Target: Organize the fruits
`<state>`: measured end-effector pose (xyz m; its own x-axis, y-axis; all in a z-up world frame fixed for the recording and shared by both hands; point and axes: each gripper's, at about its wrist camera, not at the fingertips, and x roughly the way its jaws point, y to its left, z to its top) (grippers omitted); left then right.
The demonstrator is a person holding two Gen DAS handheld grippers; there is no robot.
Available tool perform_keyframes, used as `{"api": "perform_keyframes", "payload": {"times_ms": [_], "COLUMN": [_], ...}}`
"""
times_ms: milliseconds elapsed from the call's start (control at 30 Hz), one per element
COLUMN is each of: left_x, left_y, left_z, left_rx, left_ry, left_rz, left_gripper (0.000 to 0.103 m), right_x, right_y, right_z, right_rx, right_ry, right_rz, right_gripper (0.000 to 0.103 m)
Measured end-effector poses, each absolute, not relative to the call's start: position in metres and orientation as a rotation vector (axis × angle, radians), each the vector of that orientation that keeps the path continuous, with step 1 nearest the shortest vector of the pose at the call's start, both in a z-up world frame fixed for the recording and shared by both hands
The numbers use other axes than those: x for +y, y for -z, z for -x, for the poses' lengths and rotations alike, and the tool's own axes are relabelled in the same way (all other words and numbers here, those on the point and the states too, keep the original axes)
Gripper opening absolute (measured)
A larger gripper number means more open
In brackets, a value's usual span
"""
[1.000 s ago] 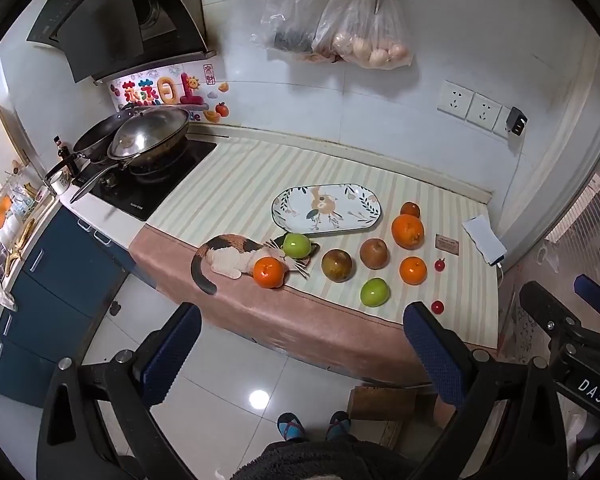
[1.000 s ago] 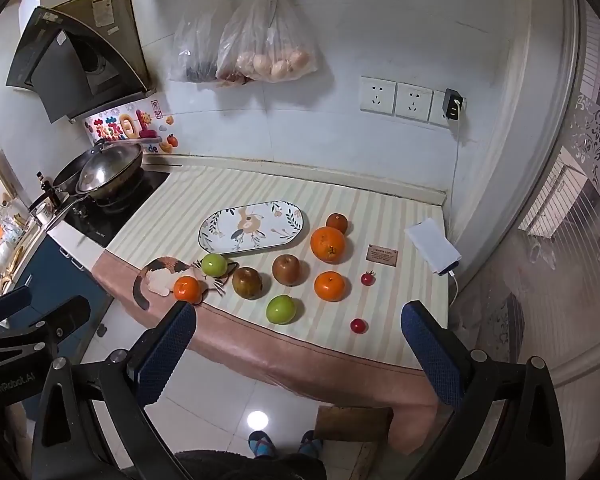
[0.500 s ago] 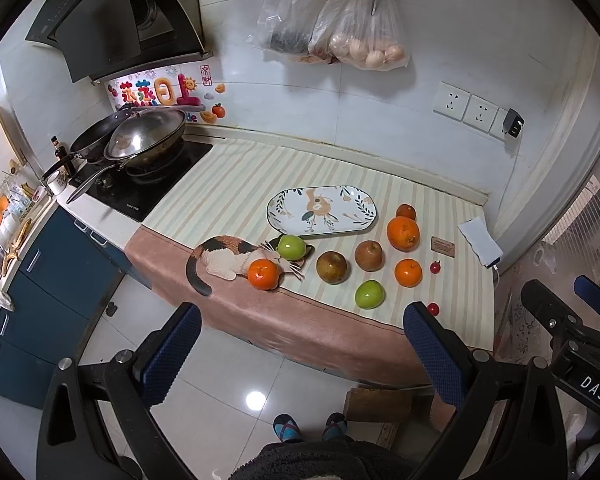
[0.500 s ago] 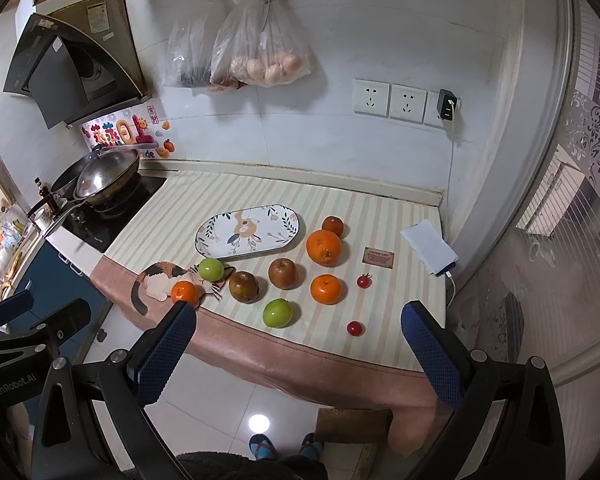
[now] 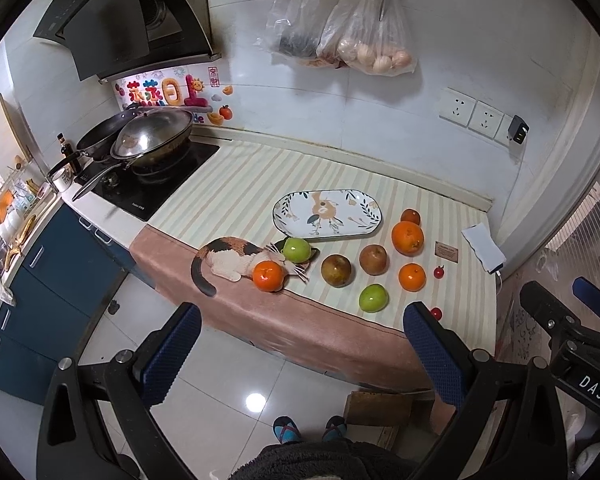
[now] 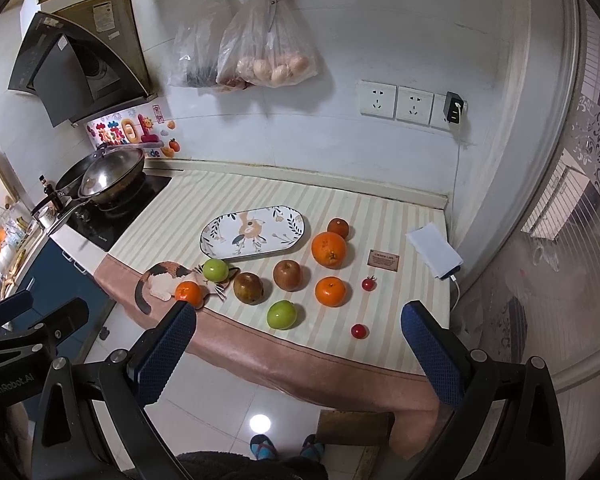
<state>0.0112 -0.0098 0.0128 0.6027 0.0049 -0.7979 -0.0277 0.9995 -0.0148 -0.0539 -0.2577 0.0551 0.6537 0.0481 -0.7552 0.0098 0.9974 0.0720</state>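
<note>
An empty oval patterned plate (image 5: pixel 327 214) (image 6: pixel 255 233) lies on the striped counter. In front of it are several loose fruits: a big orange (image 6: pixel 329 249), smaller oranges (image 6: pixel 330 291) (image 5: pixel 268 276), green apples (image 6: pixel 282 314) (image 5: pixel 297 249), brown fruits (image 6: pixel 248 288) (image 6: pixel 287 275) and two small red tomatoes (image 6: pixel 359 331) (image 6: pixel 368 283). My left gripper (image 5: pixel 300 354) is open and empty, held above the floor in front of the counter. My right gripper (image 6: pixel 298 354) is open and empty, also short of the counter edge.
A wok with lid (image 5: pixel 152 136) sits on the stove at the left. A white power bank (image 6: pixel 434 249) and a small brown card (image 6: pixel 383 259) lie at the counter's right. Bags (image 6: pixel 268 56) and red scissors hang on the wall. A cat-shaped mat (image 5: pixel 236 258) lies under two fruits.
Both grippers have moved a little closer to the counter; the fruits appear slightly larger and higher in view. Nothing on the counter has moved.
</note>
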Motion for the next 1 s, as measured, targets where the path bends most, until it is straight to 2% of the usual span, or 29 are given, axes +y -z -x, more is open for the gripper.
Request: {"api": "perform_keyframes", "payload": {"times_ms": [1000], "left_x": [-0.002], "left_y": [-0.017], "left_z": [-0.006], "left_rx": [0.901], "left_ry": [-0.018], "left_rz": [0.032], "left_gripper": [0.103], "right_x": [-0.247], "right_y": [-0.058], "right_z": [0.057], "right_rx": [0.845], "right_ry": [-0.033], "right_rz": [-0.066], "right_gripper": [0.103]}}
